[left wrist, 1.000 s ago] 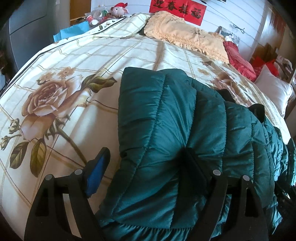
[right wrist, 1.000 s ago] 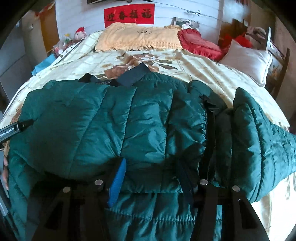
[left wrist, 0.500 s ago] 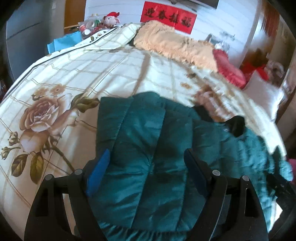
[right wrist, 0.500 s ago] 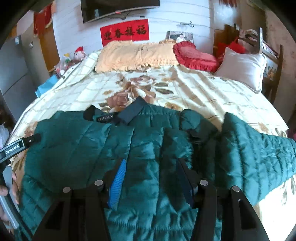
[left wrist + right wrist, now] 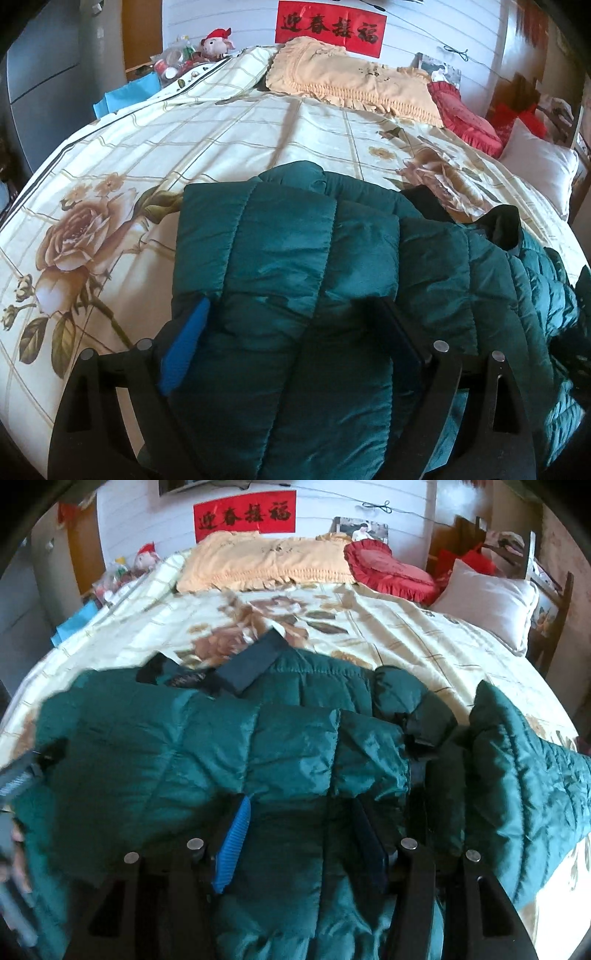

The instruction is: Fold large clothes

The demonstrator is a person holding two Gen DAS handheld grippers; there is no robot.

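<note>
Since a second ago the sleeve has been folded across the green puffer jacket (image 5: 314, 280) on the bed (image 5: 221, 147). Left tool (image 5: 291, 343) is opening, jacket between its fingers; right tool (image 5: 299, 834) is half-open over it, gripping nothing.

A bed (image 5: 229, 155) covered by a cream rose-print quilt is shown. A teal puffer jacket (image 5: 295, 295) is spread at its foot; pillows (image 5: 351, 85) are laid at its head.

A dark teal quilted puffer jacket (image 5: 317, 280) is spread across the near part of the flowered bedspread (image 5: 184, 147), one sleeve folded over its body. Its dark collar (image 5: 251, 664) is turned toward the pillows, and the other sleeve is left outstretched.
</note>
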